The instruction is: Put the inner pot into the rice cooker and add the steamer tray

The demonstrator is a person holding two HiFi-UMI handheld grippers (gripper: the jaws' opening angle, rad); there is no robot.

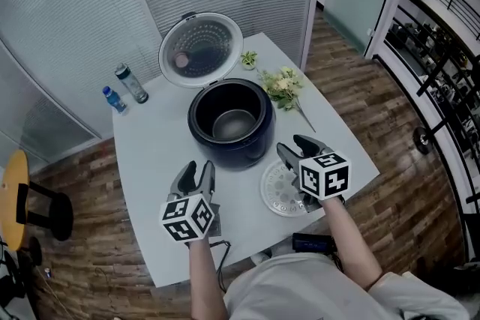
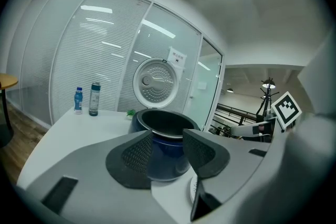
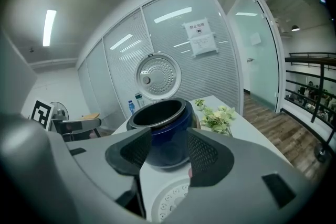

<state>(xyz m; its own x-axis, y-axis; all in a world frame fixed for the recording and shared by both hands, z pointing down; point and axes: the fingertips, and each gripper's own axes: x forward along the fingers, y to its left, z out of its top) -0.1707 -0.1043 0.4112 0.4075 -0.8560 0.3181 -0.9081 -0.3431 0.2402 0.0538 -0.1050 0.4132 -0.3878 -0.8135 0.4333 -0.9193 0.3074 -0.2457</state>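
**A:** What are your two tools doing?

**B:** Your left gripper (image 1: 200, 167) has its jaws spread, with nothing between the pads. Through the gap you see only the cooker (image 1: 225, 154) farther off. Your right gripper (image 1: 298, 148) is just as wide and just as empty. It hangs over the tray (image 1: 279, 191), and I can't tell whether it touches it.

**A:** Where is the tray, exactly?

**B:** It lies flat on the table (image 1: 157, 154), just beside the cooker on the side nearest you and under your right hand. The left gripper hovers over bare tabletop on the other side, near the cooker but clear of it.

**A:** And the pot?

**B:** The pot (image 1: 234, 125) looks to be sitting inside the cooker. You can see a grey bottom down in the well, and a metal rim lines the top of the blue body. The lid (image 1: 201, 49) stands up open behind it.

**A:** So how far along are you?

**B:** By my reading the first half is done. The tray is what's left: you need to grip it, lift it and seat it on the pot's rim. Your right gripper is the better placed of the two for that.
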